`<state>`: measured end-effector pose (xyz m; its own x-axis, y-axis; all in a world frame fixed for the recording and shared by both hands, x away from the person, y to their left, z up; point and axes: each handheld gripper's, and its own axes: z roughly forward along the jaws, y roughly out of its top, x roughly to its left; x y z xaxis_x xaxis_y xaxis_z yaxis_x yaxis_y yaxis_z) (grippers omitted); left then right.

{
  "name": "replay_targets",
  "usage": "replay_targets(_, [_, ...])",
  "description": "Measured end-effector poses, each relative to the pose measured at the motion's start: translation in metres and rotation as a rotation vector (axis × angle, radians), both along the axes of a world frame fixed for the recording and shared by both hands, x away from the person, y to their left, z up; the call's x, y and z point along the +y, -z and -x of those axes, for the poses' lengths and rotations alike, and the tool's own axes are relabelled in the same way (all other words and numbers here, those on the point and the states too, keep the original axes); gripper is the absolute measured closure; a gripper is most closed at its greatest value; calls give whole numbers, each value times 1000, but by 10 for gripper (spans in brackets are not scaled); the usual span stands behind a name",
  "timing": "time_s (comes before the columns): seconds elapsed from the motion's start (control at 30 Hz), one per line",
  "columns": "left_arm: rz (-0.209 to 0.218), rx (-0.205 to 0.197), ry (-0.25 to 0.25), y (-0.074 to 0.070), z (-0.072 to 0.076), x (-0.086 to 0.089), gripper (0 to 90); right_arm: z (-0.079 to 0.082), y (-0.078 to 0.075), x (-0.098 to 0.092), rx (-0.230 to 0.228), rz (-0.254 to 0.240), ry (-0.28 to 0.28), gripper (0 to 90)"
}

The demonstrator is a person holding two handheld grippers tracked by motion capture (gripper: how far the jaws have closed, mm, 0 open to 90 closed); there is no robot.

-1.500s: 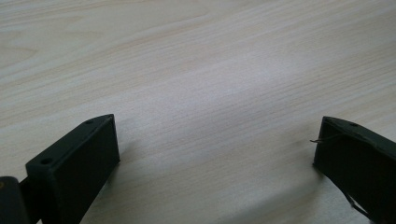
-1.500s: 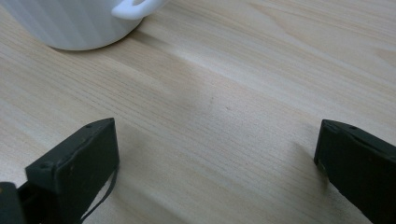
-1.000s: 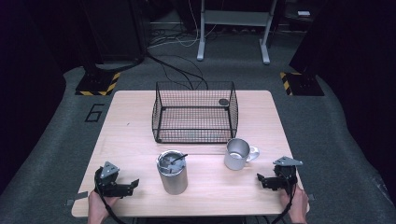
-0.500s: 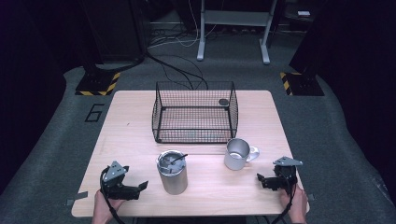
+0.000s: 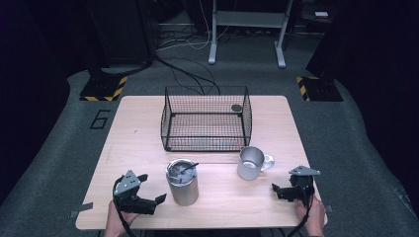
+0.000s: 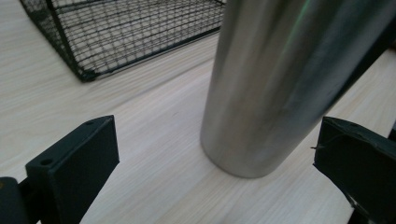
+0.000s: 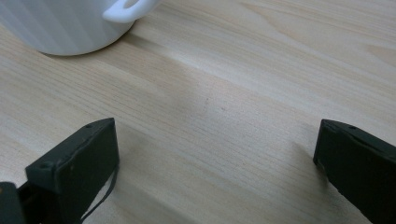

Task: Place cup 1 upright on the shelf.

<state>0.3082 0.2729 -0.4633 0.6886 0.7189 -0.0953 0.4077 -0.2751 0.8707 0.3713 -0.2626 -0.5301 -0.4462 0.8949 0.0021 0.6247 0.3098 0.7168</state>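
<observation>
Early stage, nothing yet grasped. The tall brushed-steel cylindrical tumbler point(image 5: 182, 183) stands on the pale wooden table point(image 5: 138, 143), in front of the black wire-mesh basket point(image 5: 206, 118). The left gripper point(image 5: 150, 202), jaws spread wide, lies just left of the tumbler, not touching. The right gripper point(image 5: 277, 190), jaws likewise apart, rests right of the tumbler, beyond the white-handled steel mug point(image 5: 251, 163), near the table's front edge. Open tabletop lies between tumbler and mug.

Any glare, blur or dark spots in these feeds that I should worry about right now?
High view: table evenly lit, surroundings dark, picture slightly soft. Left gripper view: steel tumbler is close, with streaky reflections and a soft upper edge. Right gripper view: mug near-white and slightly soft; faint jaw shadows on the wood.
</observation>
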Motion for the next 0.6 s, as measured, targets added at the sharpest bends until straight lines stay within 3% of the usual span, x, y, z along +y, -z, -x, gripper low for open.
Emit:
replay_targets(0.33, [33, -35, 86, -16, -4, -20, 0, 0, 0, 0, 0, 0, 0, 0])
replay_targets(0.6, [63, -62, 114, -21, -10, -30, 0, 0, 0, 0, 0, 1, 1, 0])
